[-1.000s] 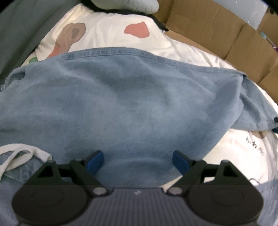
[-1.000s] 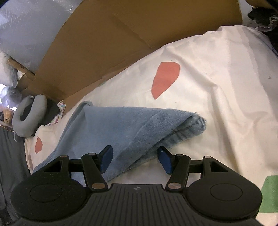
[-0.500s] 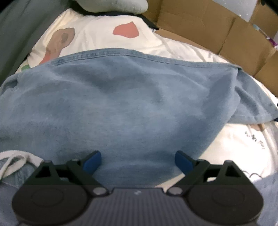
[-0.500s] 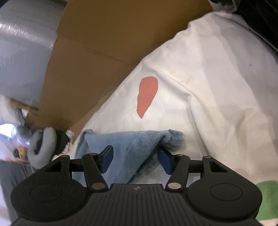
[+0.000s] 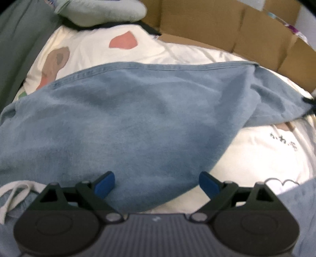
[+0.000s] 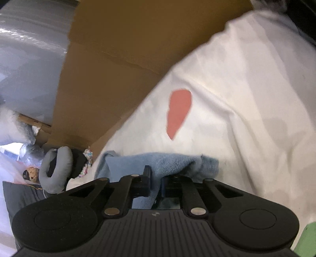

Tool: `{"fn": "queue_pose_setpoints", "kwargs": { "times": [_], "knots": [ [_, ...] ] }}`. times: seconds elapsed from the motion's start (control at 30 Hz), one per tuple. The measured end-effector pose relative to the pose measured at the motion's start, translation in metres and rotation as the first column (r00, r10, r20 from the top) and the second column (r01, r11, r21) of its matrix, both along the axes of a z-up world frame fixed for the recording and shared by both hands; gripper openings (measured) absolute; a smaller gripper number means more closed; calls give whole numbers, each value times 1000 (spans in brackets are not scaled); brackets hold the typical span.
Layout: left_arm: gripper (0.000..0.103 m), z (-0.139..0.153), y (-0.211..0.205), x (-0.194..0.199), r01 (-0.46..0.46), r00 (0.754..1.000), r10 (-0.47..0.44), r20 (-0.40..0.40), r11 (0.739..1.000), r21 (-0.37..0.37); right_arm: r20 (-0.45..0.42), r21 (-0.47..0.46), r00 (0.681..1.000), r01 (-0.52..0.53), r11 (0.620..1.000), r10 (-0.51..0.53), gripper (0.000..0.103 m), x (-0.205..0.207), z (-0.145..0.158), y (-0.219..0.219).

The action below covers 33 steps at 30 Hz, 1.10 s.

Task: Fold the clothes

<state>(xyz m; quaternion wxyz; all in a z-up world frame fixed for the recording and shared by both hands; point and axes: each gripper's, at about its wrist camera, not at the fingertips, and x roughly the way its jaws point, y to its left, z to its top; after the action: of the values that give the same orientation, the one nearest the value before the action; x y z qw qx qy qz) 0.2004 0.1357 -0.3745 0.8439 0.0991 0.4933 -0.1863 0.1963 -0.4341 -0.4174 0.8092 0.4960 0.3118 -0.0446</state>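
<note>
A blue garment (image 5: pixel 138 122) lies spread over a white printed sheet (image 5: pixel 266 150). Its stitched hem runs across the far side. My left gripper (image 5: pixel 157 184) is open, fingers wide apart over the garment's near edge, holding nothing. A white drawstring (image 5: pixel 13 191) lies at the lower left. In the right wrist view my right gripper (image 6: pixel 156 180) is shut on the end of the blue garment (image 6: pixel 173 164), which bunches up just past the fingers above the sheet (image 6: pixel 246 118).
Cardboard walls (image 5: pixel 227 25) (image 6: pixel 122 59) rise behind the bed. A grey neck pillow (image 6: pixel 57 170) and a small teddy bear (image 6: pixel 32 173) lie at the far left. A grey-green pillow (image 5: pixel 104 11) sits at the back. A dark curtain (image 5: pixel 13 49) hangs left.
My right gripper has closed on the garment's end and the view has tilted upward. The left gripper stayed open and shifted slightly over the garment.
</note>
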Motion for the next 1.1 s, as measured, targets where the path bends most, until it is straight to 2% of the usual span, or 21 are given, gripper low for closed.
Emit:
{"fn": "queue_pose_setpoints", "kwargs": {
  "times": [0.17, 0.23, 0.3, 0.4, 0.5, 0.6, 0.77, 1.0, 1.1],
  "knots": [
    [94, -3, 2, -3, 18, 1000, -18, 6, 999, 27, 53, -57, 999, 15, 998, -12, 5, 3, 25, 2],
    [93, -3, 4, -3, 21, 999, -22, 31, 999, 41, 75, -77, 997, 24, 997, -18, 4, 5, 36, 1],
    [85, -4, 8, 1, 1, 999, -4, 44, 998, 65, 96, -88, 995, 41, 995, -33, 4, 5, 47, -2],
    [84, 4, 28, 12, -114, 992, 114, 60, 993, -7, 132, -100, 990, 65, 993, -51, 4, 5, 63, -8],
    [84, 9, 42, 24, -188, 979, 191, 69, 981, -45, 159, -108, 985, 85, 991, -68, 4, 2, 75, -13],
    [84, 6, 45, 29, -190, 979, 192, 67, 981, -40, 169, -115, 982, 99, 988, -78, 4, 0, 81, -16],
    [84, 8, 47, 31, -202, 976, 206, 69, 978, -53, 95, -140, 993, 84, 987, -71, 4, -6, 75, -18],
    [83, 31, 55, 29, -235, 962, 250, 110, 963, -135, -36, -158, 997, 58, 986, -64, 7, -45, 65, -21],
    [83, 33, 58, 33, -257, 955, 274, 116, 955, -146, -49, -224, 996, 63, 973, -76, 7, -66, 71, -23]
  ]
}}
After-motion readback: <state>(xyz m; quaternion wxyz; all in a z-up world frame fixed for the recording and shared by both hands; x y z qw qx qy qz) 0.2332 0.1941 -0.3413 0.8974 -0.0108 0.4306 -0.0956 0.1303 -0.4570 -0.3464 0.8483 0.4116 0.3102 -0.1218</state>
